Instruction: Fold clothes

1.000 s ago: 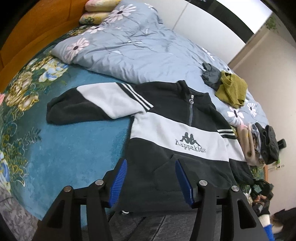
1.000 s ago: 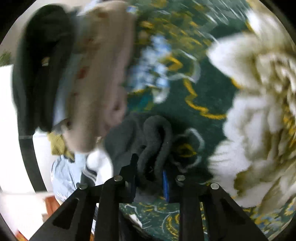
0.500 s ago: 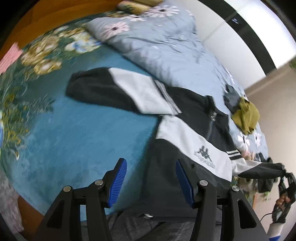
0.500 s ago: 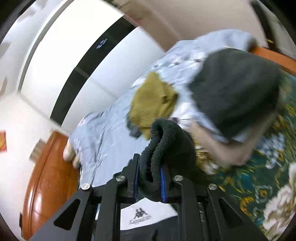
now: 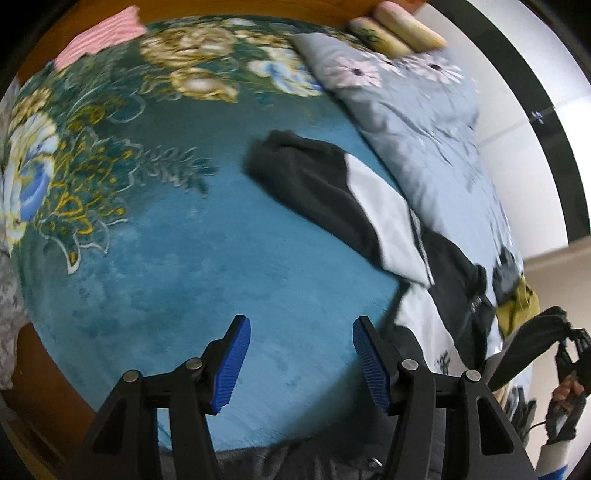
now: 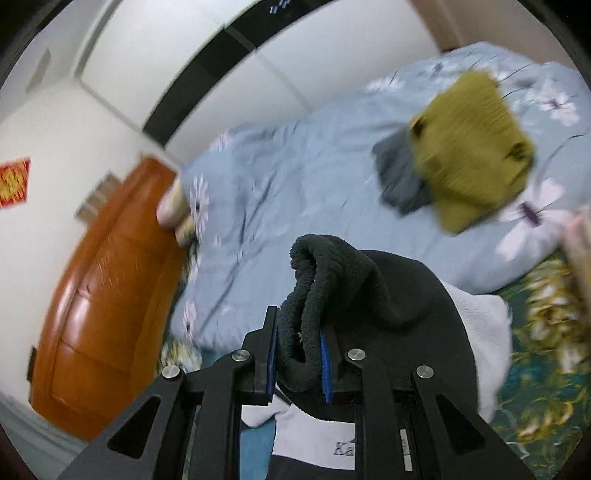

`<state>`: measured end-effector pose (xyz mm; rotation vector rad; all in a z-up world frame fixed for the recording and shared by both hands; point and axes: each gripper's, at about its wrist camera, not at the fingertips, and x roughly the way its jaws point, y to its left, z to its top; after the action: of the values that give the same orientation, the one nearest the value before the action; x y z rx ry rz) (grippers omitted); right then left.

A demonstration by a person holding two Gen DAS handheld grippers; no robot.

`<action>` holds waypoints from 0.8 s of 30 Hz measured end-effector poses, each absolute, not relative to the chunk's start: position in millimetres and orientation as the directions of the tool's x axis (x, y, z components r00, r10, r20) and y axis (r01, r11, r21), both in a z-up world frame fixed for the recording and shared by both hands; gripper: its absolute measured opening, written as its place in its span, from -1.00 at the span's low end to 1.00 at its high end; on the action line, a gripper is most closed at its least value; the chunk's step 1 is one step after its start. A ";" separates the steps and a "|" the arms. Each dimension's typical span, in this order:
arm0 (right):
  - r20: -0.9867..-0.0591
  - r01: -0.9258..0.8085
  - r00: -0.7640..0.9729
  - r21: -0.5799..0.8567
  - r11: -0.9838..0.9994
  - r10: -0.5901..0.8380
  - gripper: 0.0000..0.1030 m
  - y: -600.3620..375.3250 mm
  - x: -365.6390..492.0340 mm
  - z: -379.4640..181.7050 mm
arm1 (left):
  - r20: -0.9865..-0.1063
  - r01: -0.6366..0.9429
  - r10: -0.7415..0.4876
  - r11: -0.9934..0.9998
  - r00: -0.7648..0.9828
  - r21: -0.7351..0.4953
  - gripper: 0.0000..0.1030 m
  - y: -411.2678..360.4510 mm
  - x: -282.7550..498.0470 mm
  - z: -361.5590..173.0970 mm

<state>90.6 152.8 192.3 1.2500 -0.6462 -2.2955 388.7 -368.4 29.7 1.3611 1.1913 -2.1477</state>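
Observation:
A black-and-white fleece sweatshirt point(image 5: 373, 206) lies on the teal blanket point(image 5: 207, 258), one sleeve stretched out flat toward the floral border. My left gripper point(image 5: 301, 363) hangs open over bare blanket, left of the sweatshirt's hem, with nothing between its blue pads. My right gripper point(image 6: 299, 356) is shut on the black cuff point(image 6: 325, 280) of the other sleeve. That sleeve is raised above the white chest band with the logo point(image 6: 314, 439). In the left wrist view the raised sleeve point(image 5: 532, 343) and the hand holding that gripper point(image 5: 565, 398) show at the far right.
A light-blue floral duvet point(image 6: 295, 177) is bunched along the far side of the bed, with an olive garment point(image 6: 469, 155) and a grey one point(image 6: 399, 181) on it. A wooden headboard point(image 6: 103, 295), pillows point(image 5: 399, 29) and a pink striped cloth point(image 5: 99, 40) lie near the bed's edges.
My right gripper has lifted the cuff off the floral blanket and swung it up over the sweatshirt's body. My left gripper has moved left and lower, from over the hem to bare blanket.

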 end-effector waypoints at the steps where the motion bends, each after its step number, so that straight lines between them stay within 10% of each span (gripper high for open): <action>1: -0.669 0.166 -0.465 0.577 -0.799 -0.580 -0.62 136.1 87.0 183.3 | -0.861 0.661 0.147 -0.583 -0.486 -0.472 0.20 -373.1 389.1 25.2; 24: -0.933 0.329 -0.094 0.300 -0.896 -0.347 -0.58 -82.4 90.1 -3.8 | -0.858 0.771 0.053 -0.414 -0.510 -0.484 0.21 -457.2 313.0 -47.3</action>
<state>90.1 -82.4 -3.8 1.7437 -0.0198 -2.0362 313.0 -457.2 -47.3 1.1675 1.3113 -1.9722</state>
